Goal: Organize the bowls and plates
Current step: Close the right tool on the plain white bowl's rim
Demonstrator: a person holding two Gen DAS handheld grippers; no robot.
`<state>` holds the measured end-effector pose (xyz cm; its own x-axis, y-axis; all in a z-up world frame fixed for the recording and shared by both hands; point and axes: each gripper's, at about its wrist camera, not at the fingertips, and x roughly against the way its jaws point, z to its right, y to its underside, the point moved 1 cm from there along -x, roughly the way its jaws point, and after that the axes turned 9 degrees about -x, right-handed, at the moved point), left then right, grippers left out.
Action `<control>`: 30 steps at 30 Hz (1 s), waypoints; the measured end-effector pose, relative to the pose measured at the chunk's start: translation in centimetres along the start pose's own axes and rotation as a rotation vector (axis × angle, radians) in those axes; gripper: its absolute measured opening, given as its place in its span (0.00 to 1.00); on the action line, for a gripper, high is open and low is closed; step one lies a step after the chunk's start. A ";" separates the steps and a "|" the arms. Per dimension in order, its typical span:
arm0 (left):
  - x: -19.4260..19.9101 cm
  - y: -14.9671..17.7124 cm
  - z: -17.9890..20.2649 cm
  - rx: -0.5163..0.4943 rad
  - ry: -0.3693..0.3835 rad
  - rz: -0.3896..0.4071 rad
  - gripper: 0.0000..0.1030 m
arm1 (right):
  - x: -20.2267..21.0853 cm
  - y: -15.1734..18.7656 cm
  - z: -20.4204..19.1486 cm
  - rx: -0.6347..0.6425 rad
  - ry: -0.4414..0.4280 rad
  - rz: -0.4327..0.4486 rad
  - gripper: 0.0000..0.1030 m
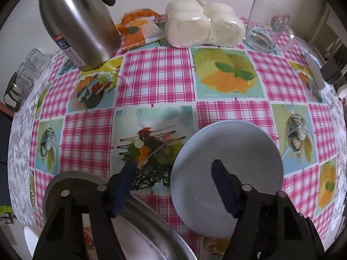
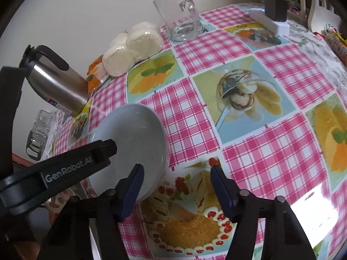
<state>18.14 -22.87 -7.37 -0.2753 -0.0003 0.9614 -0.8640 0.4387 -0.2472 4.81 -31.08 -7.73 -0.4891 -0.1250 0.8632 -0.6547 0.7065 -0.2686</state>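
A pale blue-grey plate (image 1: 227,162) lies flat on the checked tablecloth; it also shows in the right wrist view (image 2: 132,134). My left gripper (image 1: 173,166) is open above the plate's near left edge, its right finger (image 1: 225,186) over the plate and its left finger (image 1: 123,186) beside it. A shiny metal plate (image 1: 149,231) lies just under that gripper at the near edge. My right gripper (image 2: 176,171) is open and empty, to the right of the pale plate, with its left finger (image 2: 132,190) at the plate's rim. The left gripper's arm (image 2: 60,171) reaches over the plate.
A steel thermos (image 1: 80,26) stands at the back left. A bag of white buns (image 1: 203,23), an orange packet (image 1: 138,30) and a glass mug (image 1: 266,28) line the far wall. A white power strip (image 2: 271,21) lies at the right. Glass cups (image 1: 23,75) stand at the left edge.
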 end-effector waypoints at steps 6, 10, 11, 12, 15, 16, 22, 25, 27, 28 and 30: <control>-1.0 -0.4 0.2 -0.006 0.000 -0.008 0.54 | -1.0 -0.1 -0.2 -0.009 -0.005 -0.017 0.55; -1.5 -0.6 0.3 -0.003 0.011 -0.016 0.53 | -1.6 -0.3 -0.3 -0.008 -0.006 -0.023 0.54; -1.6 -0.7 0.4 -0.003 0.020 -0.015 0.53 | -1.6 -0.3 -0.4 -0.005 -0.003 -0.022 0.53; -1.7 -0.8 0.3 0.000 0.028 -0.012 0.53 | -1.7 -0.4 -0.5 -0.003 -0.004 -0.021 0.52; -1.6 -0.9 0.5 -0.006 0.038 -0.002 0.49 | -1.8 -0.4 -0.8 -0.002 -0.009 -0.023 0.48; -1.5 -0.9 0.5 -0.003 0.048 0.002 0.46 | -1.8 -0.4 -0.8 -0.004 -0.013 -0.022 0.44; -1.3 -0.6 0.9 0.000 0.081 0.012 0.36 | -1.3 -0.3 -1.2 -0.008 -0.062 -0.020 0.21; -1.1 -0.3 1.0 0.011 0.107 0.016 0.32 | -0.8 -0.2 -1.0 -0.012 -0.047 -0.015 0.19; -0.9 -0.2 1.1 0.018 0.118 0.017 0.32 | -0.6 -0.3 -0.6 -0.028 -0.052 -0.019 0.19; -0.8 -0.1 1.1 0.022 0.125 0.018 0.32 | -0.4 -0.3 -0.4 -0.036 -0.055 -0.022 0.19; -0.4 0.3 1.2 0.033 0.140 0.024 0.32 | 0.0 -0.4 -0.2 -0.040 -0.053 -0.017 0.19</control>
<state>17.50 -23.79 -7.96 -0.2361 0.1365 0.9621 -0.8720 0.4071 -0.2718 5.16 -31.26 -7.52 -0.5088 -0.1727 0.8434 -0.6402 0.7309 -0.2365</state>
